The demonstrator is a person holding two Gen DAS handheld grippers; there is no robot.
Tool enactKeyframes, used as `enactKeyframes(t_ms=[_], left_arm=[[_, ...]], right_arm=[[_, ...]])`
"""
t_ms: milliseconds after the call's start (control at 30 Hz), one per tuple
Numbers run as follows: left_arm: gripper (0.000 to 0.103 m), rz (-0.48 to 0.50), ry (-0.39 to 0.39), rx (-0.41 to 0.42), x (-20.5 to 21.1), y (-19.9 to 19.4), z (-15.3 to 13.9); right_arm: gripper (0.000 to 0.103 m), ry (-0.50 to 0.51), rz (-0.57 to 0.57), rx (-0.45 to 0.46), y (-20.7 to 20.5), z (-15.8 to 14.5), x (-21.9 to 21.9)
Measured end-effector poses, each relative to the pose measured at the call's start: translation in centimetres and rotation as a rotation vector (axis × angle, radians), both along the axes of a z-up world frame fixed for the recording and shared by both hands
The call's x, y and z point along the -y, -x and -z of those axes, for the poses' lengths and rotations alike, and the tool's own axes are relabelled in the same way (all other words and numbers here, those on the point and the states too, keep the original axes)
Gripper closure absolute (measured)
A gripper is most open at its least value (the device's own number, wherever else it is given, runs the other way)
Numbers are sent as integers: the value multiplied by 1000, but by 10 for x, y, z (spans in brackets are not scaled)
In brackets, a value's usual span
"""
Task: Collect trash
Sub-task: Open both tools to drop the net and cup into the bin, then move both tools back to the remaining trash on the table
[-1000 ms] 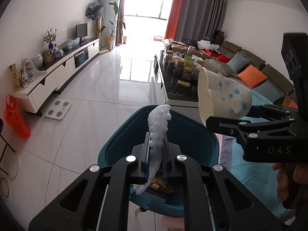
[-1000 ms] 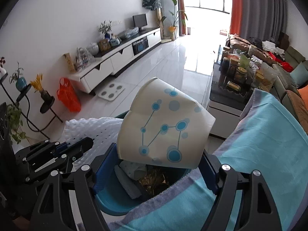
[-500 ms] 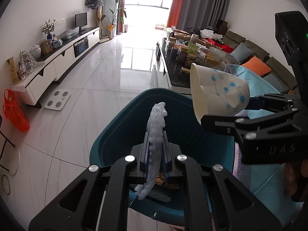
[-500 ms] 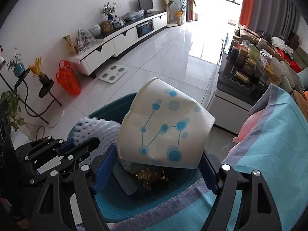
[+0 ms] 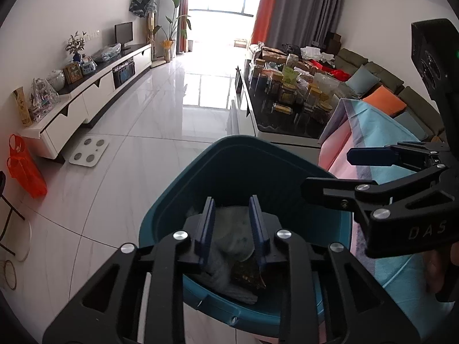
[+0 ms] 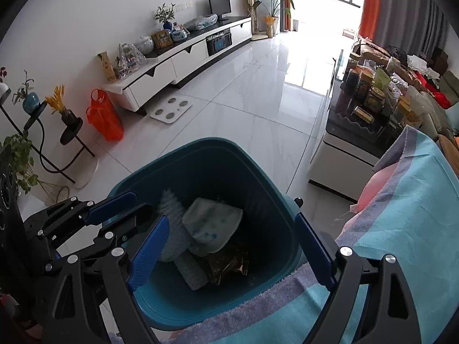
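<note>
Both of your grippers are above the teal trash bin (image 6: 218, 154), and both are empty. The jaws of your left gripper (image 5: 232, 226) have just been opening; they now stand a little apart, with nothing between the blue pads. Through the gap you only see the trash that lies below in the bin. The jaws of your right gripper (image 6: 229, 235) have also just been opening and now stand wide apart, also with nothing between them. In the right wrist view, the paper cup with the blue dot pattern (image 6: 212, 223) lies on its side inside the bin, near the middle. The white foam sheet (image 6: 175, 229) lies just beside it, toward the left wall of the bin, and it seems to touch the cup. A dark, shiny wrapper (image 6: 226, 263) lies under them at the bottom. The near right rim of the bin is against the light blue towel (image 6: 407, 218), whose purple edge hangs over that rim. In the left wrist view, your hand (image 5: 441, 266) is at the right edge and holds the right gripper.
</note>
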State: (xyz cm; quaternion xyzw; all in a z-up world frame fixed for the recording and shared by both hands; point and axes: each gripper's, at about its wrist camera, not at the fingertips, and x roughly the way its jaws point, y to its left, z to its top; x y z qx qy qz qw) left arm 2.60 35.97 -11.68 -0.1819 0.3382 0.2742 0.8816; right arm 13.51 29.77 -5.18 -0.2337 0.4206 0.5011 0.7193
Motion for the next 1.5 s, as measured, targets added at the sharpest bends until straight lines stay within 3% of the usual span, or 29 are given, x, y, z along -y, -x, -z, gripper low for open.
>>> enactKeyframes(t_ms=[233,300,467,900,1200,1500], left_arm=[[57,-23,-45,27,3,12,-16],[48,-32,-64,36,5,18,-23],[38,-48,-111,60,11,30,-43],[7,-46,-224,197,59,57,-104],[5,-7,-266,273,101,62,-139],[5,115,-260,301,155,42,-146]], right_arm=[[14,-47,22,5,1,-14,14],[12,-63,30,9,0,-20,18],[9,-99,42,20,2,-32,34],[7,-241,109,82,17,-78,105],[7,-358,255,143,20,-98,195],[7,-423,467,227,27,-100,306]])
